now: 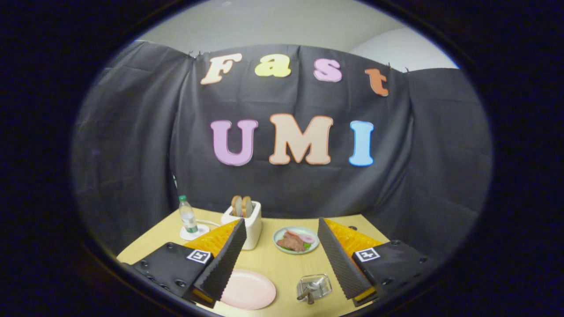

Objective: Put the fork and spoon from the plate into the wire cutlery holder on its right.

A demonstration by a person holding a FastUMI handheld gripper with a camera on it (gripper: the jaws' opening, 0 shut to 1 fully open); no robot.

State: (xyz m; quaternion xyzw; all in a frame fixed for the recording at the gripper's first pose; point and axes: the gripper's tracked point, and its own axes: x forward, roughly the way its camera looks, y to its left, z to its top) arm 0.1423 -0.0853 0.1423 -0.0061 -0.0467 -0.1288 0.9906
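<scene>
Gripper view. The jaws stood wide apart with nothing between their fingers (229,259), raised above the wooden worktop (269,259). The wire cutlery holder (313,286), low and right of centre, already held utensil handles; which was fork and which spoon could not be made out. To its left lay the pink plate (249,288), bare and partly hidden by the left finger. Beyond stood a white toaster (246,222) with two bread slices, a green plate of food (296,240) and a water bottle (188,215) whose label was too small to read. Square coded markers sat on both finger mounts.
</scene>
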